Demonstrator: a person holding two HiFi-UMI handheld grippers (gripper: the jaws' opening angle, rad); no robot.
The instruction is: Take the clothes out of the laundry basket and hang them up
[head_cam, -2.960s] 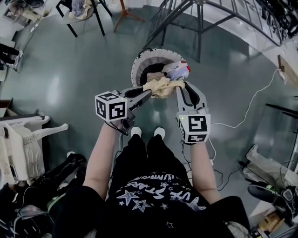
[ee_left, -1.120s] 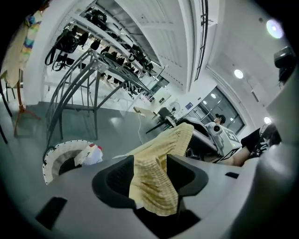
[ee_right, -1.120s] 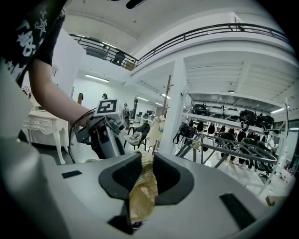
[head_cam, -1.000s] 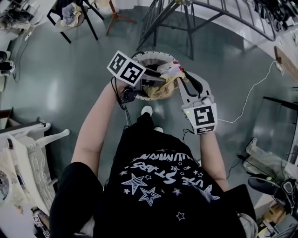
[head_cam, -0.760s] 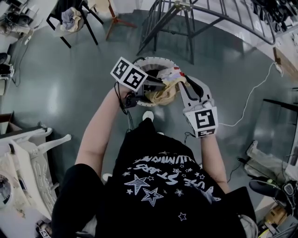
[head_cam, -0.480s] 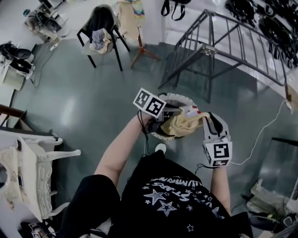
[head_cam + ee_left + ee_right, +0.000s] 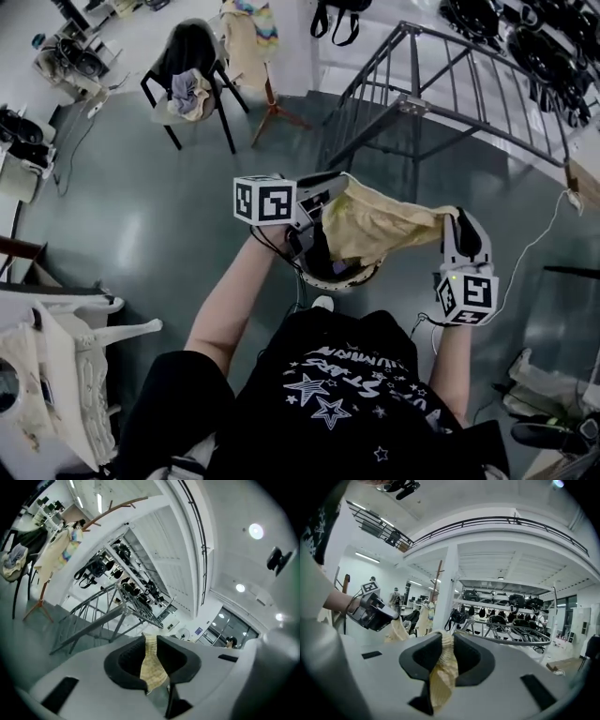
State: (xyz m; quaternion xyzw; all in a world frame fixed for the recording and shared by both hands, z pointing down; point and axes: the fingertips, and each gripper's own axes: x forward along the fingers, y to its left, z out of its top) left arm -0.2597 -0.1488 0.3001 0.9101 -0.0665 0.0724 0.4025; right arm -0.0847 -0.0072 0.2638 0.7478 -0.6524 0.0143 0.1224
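1. Head view vs a second back: hauled the cream garment (image 7: 384, 230) right up out of the round laundry basket (image 7: 349, 278) and spread it between both tools. Was a bunched lump sitting on the basket rim then; hangs as a wide sheet above it now.
2. Just been closing the left gripper (image 7: 333, 192) jaws, with a fold of that cloth between them. Looks nearly pinched together in the left gripper view, clamping a narrow strip of the cream fabric and nothing else.
3. Same kind of narrow pinch from the right gripper (image 7: 459, 223), on the opposite corner of the garment. No change in its bite over that second, going by the right gripper view.
4. For the task: pretty much done with the "out of the basket" bit for this piece, I'd say. Not hung on anything yet. Probably headed for the grey metal rack (image 7: 411, 105) up at 12 o'clock, but only guessing there.
5. As for where the garment sits relative to the tools: stretched across from the left gripper at its 9 o'clock corner to the right gripper at its 3 o'clock corner. Sags toward 6 o'clock in the middle, covering part of the basket just underneath.
6. Also worth noting from the right gripper view: left gripper (image 7: 372, 609) out at 9 o'clock, cream cloth trailing off its tip.
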